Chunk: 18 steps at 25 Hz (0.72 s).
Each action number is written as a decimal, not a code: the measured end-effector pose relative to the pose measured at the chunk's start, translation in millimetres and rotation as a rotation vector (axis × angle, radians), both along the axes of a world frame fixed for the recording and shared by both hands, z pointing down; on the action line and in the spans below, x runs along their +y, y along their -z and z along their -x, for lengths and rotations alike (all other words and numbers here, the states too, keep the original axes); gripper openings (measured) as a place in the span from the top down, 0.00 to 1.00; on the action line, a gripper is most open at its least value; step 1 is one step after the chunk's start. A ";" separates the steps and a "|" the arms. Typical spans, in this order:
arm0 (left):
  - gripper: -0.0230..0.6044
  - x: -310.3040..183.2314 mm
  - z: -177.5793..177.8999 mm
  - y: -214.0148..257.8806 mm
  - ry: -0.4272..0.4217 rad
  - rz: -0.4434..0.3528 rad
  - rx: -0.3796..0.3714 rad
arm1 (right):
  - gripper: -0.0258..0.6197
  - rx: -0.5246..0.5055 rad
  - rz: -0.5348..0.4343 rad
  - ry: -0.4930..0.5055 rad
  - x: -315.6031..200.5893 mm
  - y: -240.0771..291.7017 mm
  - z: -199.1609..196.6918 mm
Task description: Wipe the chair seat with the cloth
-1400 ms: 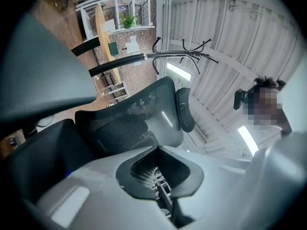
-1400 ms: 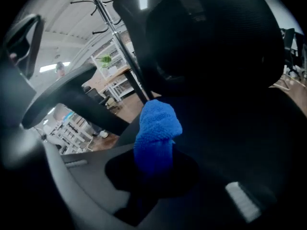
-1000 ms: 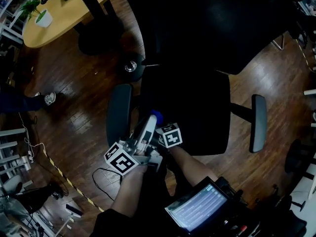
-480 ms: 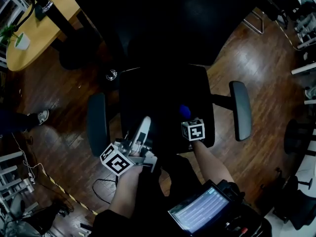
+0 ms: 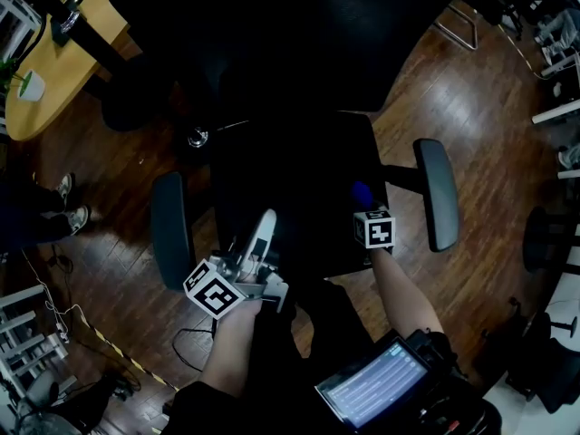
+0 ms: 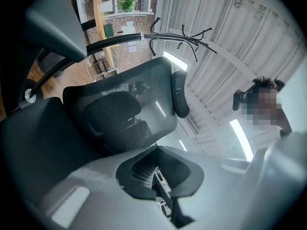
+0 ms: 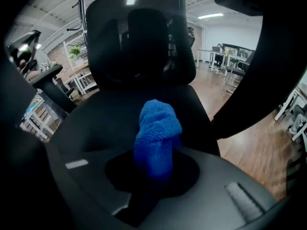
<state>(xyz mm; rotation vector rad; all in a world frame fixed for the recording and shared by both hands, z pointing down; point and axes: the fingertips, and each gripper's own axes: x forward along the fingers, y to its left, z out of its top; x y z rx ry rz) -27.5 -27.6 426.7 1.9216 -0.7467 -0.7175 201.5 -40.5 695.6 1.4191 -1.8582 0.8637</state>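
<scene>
Blue cloth (image 7: 157, 128) clamped in right gripper (image 5: 364, 207) over black chair seat (image 5: 290, 179) — left gripper (image 5: 262, 232) closed, empty.

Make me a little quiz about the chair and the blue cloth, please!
1. True or false: the blue cloth lies on the floor.
2. What colour is the chair seat? A red, B black, C white.
3. Which armrest is the cloth nearer, the person's left or right?
Key: 1 false, the right gripper is shut on it. 2 B. 3 the right armrest.
</scene>
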 end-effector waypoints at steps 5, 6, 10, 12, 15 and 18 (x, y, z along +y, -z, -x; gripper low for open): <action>0.98 1.7 17.4 7.1 0.030 -0.006 -0.001 | 0.89 -0.126 -0.018 0.053 1.6 13.3 47.2; 0.98 2.1 22.2 9.2 0.039 -0.008 -0.001 | 0.89 -0.146 -0.024 0.087 2.0 15.7 70.0; 0.98 5.6 45.2 16.3 0.093 -0.009 -0.008 | 0.89 -0.318 0.007 0.229 29.4 19.5 204.5; 0.98 8.1 55.1 18.7 0.121 -0.013 -0.017 | 0.89 -0.402 0.049 0.299 59.1 20.3 271.7; 0.98 8.5 66.8 18.9 0.143 -0.017 -0.023 | 0.89 -0.387 0.080 0.397 92.3 14.3 329.5; 0.98 11.4 75.7 15.2 0.154 -0.011 -0.033 | 0.89 -0.345 0.077 0.446 104.8 5.5 340.3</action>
